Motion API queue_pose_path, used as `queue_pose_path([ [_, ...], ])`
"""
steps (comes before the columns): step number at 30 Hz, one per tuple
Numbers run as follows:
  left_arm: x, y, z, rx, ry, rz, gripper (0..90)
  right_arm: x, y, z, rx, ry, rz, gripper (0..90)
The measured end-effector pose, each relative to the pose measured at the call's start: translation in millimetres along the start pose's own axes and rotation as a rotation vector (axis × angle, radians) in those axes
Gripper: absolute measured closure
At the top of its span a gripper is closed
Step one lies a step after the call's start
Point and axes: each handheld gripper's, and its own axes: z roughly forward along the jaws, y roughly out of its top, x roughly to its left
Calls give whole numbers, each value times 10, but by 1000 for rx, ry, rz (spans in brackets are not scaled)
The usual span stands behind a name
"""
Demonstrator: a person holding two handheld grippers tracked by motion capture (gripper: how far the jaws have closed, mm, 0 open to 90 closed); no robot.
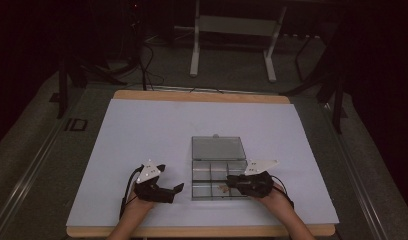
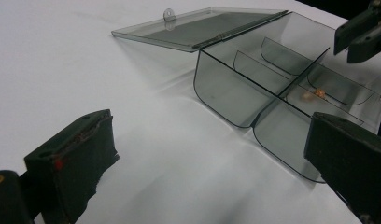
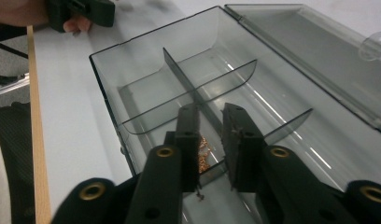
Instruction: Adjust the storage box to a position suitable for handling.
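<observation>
On the pale sheet (image 1: 157, 130) that covers the table sits a smoky clear plastic box (image 1: 218, 179), its lid (image 1: 218, 148) swung right back and lying flat on the sheet beyond it. Thin dividers split the box into compartments. One compartment, on the side nearest the person, holds a small orange-brown bit (image 2: 319, 93) — from above it is only a speck. Seen from the right gripper view, it looks like a little coppery tangle (image 3: 204, 156), half hidden behind the jaws, and I can't make out what it is. The other compartments look bare.

The right gripper (image 3: 212, 140) dips over the box's near rim, right above that compartment; its jaws stand slightly apart with nothing pinched between them. The left gripper (image 1: 168, 184) rests on the sheet just left of the box, clear of it, jaws spread wide on nothing.

Both forearms are cut off at the bottom edge of the high view, and the room beyond the table is too dark to read — just a metal frame (image 1: 234, 30) on the floor.
</observation>
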Motion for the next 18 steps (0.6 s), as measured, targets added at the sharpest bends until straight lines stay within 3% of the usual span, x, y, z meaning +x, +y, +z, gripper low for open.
queue_pose_path([
  [5,1,1,0,1,0,-1,27,-38,-7,-66,-19,-22,8,674],
  [6,3,1,0,-1,-3,-8,27,-57,-18,-106,-28,-38,13,566],
  [12,1,10,-5,-10,-6,-10,27,-107,-43,-180,-46,-71,31,417],
  [18,-23,37,-8,-17,-3,9,27,-213,-93,-262,-74,-121,83,267],
])
